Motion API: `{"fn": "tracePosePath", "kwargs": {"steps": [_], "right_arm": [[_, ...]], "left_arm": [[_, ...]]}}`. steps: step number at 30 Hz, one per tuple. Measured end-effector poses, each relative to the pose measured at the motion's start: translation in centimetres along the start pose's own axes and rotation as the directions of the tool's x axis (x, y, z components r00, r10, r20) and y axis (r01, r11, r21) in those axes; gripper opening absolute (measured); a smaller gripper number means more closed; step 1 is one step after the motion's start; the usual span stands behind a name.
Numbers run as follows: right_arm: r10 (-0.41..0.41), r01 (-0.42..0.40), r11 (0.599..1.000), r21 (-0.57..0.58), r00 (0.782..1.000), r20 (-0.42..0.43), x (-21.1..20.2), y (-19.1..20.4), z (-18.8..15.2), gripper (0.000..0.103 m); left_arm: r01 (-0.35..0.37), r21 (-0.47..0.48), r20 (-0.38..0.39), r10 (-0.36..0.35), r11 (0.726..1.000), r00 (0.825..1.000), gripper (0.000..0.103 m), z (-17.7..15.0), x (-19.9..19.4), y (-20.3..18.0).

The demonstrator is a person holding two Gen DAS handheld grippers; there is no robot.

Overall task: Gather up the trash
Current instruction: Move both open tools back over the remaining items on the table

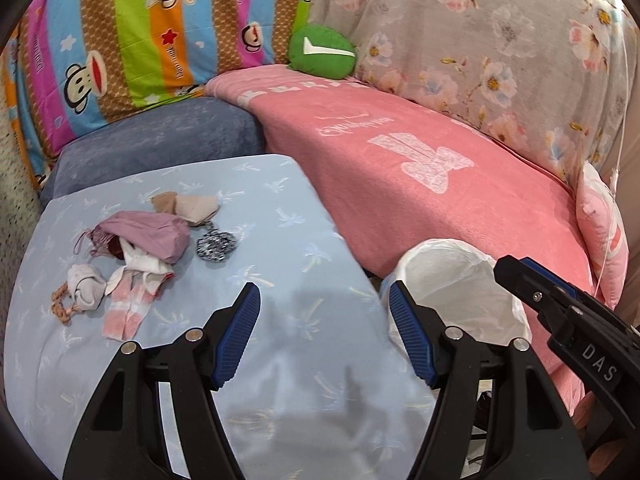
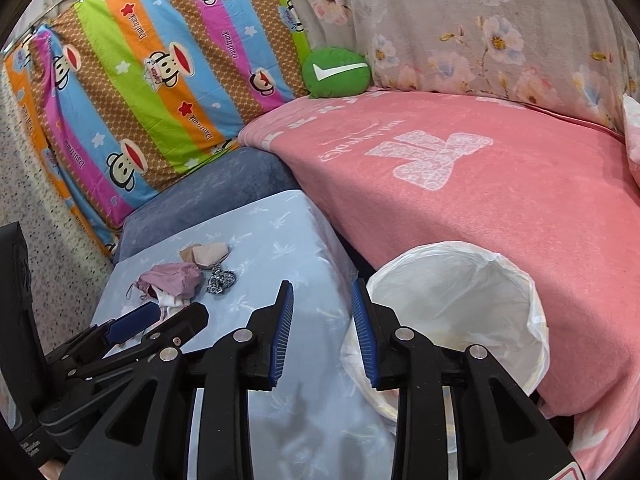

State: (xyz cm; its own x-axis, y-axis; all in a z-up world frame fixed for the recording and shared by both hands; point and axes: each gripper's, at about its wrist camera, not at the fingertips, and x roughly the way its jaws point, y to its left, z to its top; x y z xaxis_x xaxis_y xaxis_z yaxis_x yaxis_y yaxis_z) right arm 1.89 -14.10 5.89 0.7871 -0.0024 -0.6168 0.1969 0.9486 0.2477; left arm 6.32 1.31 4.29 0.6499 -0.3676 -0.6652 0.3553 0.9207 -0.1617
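Both tools empty — left tool (image 1: 324, 330) spread wide, right tool (image 2: 322, 334) parted less; each hovers over the blue-covered bench (image 1: 256, 408); trash pile (image 1: 136, 256) lies on the bench's far left part, lined bin (image 1: 456, 284) just beside its right edge; risk — a loose pinch on limp cloth sheds pieces; the thin liner may snag on a finger.

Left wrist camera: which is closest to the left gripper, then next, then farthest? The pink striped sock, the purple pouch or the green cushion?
From the left gripper:
1. Pink striped sock, just left of the fingers on the blue cloth.
2. Purple pouch, farther back on the left.
3. Green cushion, far away at the back against the pillows.
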Motion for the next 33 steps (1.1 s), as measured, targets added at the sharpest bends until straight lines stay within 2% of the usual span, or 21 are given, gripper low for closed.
{"fn": "tracePosePath", "kwargs": {"steps": [10,19,23,33], "right_arm": [[0.036,-0.039,0.997,-0.068,0.998,-0.042,2.2,5.1,-0.9,0.039],[0.077,-0.09,0.987,-0.134,0.992,-0.1,4.8,10.4,-2.0,0.039],[0.091,-0.11,0.98,-0.163,0.988,-0.125,5.9,12.8,-2.5,0.04],[0.143,-0.192,0.953,-0.236,0.967,-0.209,9.8,19.9,-4.4,0.041]], "left_arm": [[-0.071,-0.096,-0.005,0.07,0.993,0.998,0.066,-0.6,-0.3,6.1],[-0.147,-0.158,-0.023,0.145,0.977,0.989,0.067,-1.8,-0.6,12.4],[-0.193,-0.201,-0.049,0.187,0.96,0.981,0.067,-2.6,-0.5,15.7],[-0.253,-0.321,-0.087,0.237,0.913,0.968,0.067,-4.3,-0.6,23.3]]}}
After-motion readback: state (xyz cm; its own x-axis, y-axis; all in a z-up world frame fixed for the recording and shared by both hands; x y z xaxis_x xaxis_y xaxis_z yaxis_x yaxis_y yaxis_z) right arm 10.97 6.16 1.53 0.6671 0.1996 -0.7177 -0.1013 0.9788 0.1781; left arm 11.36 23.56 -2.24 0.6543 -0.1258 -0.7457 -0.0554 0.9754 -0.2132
